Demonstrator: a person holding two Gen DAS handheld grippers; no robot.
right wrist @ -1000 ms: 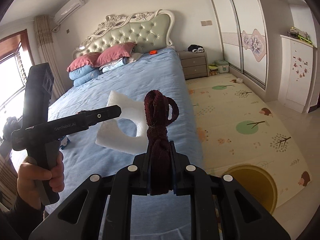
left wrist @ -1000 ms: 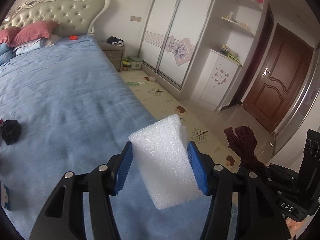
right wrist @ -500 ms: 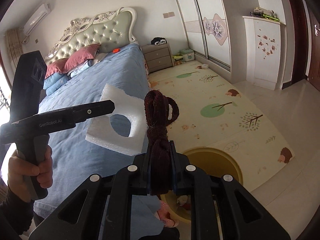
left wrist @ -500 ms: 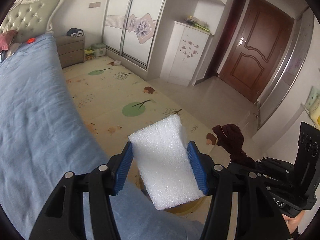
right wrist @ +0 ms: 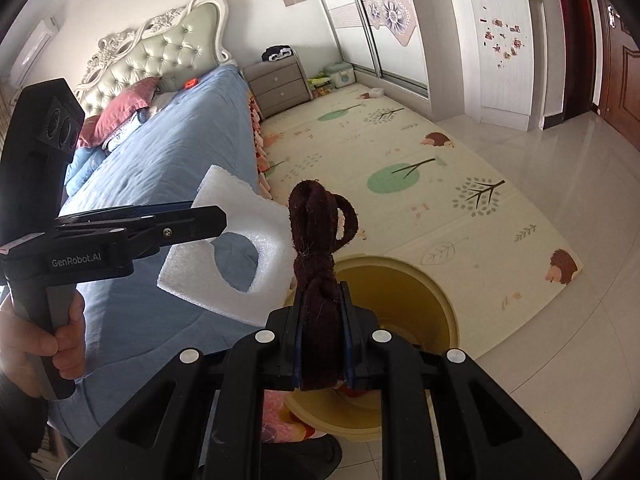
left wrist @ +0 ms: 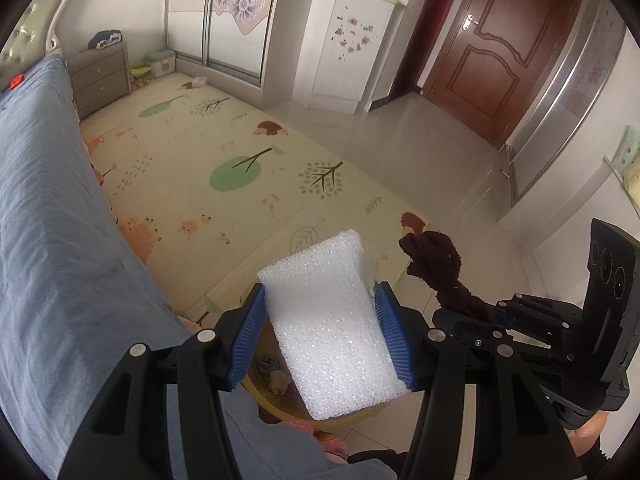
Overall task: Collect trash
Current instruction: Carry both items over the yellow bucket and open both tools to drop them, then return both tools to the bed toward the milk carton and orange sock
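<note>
The left claw (left wrist: 322,322) grips a white foam block (left wrist: 332,328) between its blue pads, and the right claw (right wrist: 321,334) is clamped tight on a dark brown knotted cloth strip (right wrist: 318,248). Both hang past the foot corner of the bed (right wrist: 168,152), above a yellow bin (right wrist: 404,280) that stands on the floor at the edge of the play mat (right wrist: 400,168). In the right wrist view the foam sits over the bed's edge and the bin's near rim, not over the bin's middle; the cloth hangs over the opening.

The chief risk is the foam. It looks light and broad, with a round hole through it, so if it is released where it is, it may catch the rim, tip, and land on the floor or the bedcover. The cloth is limp and fuzzy and could cling to a pad when the claw opens, then fall late and wide. The two claws are also near each other, so a hurried release could knock one load against the other.
</note>
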